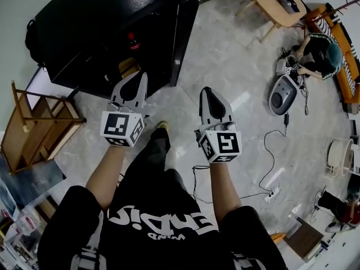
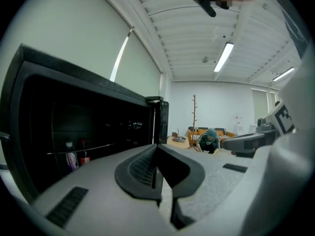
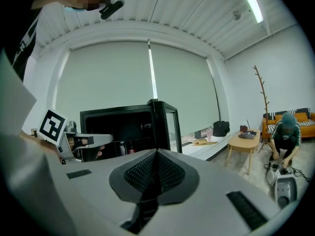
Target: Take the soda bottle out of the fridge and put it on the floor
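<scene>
The black fridge (image 1: 107, 21) stands open ahead of me, its door (image 1: 185, 32) swung to the right. On a shelf inside stands the soda bottle (image 1: 132, 40), with a red cap and label; it also shows in the left gripper view as the soda bottle (image 2: 84, 157), next to a white-capped bottle (image 2: 71, 159). My left gripper (image 1: 139, 76) hovers just in front of the fridge opening, shut and holding nothing. My right gripper (image 1: 207, 91) hangs over the floor to the right of the door, jaws also shut and empty. Both are well short of the bottle.
A wooden rack (image 1: 34, 122) stands left of the fridge. Farther right are a low wooden table (image 1: 278, 4), a crouching person (image 1: 318, 49), a grey device (image 1: 283, 94) and a cable with a power strip (image 1: 270, 184) on the marble floor.
</scene>
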Demonstrator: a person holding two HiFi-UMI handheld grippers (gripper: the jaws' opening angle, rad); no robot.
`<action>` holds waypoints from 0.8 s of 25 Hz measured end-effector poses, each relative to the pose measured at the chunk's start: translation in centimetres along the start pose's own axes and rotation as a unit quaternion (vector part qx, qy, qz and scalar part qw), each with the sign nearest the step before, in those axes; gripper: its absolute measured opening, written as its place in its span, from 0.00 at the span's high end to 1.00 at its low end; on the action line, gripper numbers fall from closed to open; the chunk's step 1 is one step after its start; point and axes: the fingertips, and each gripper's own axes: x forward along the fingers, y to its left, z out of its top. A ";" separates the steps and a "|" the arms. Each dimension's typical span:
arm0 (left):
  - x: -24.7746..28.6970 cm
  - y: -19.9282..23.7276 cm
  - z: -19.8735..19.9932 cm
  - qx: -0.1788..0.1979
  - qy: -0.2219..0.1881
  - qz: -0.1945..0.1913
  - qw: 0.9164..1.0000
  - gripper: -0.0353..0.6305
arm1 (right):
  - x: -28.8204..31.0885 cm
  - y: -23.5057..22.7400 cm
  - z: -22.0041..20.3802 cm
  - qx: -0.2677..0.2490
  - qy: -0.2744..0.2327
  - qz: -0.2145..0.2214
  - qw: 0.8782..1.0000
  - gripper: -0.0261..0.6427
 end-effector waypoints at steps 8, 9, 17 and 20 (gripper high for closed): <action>1.3 1.6 -5.1 0.019 -0.013 0.028 0.999 0.94 | 1.4 -0.1 -6.1 0.002 -0.008 0.026 1.000 0.93; 1.2 1.8 -5.5 0.018 -0.013 0.034 0.999 0.94 | 1.5 0.1 -6.6 0.004 -0.008 0.029 1.000 0.93; 1.6 4.3 -8.8 0.000 -0.007 0.051 0.999 0.92 | 3.7 2.1 -8.4 0.001 -0.007 0.056 0.998 0.93; 2.5 4.9 -10.0 -0.003 -0.003 0.053 0.999 0.81 | 4.8 2.0 -9.1 0.009 -0.009 0.061 0.998 0.93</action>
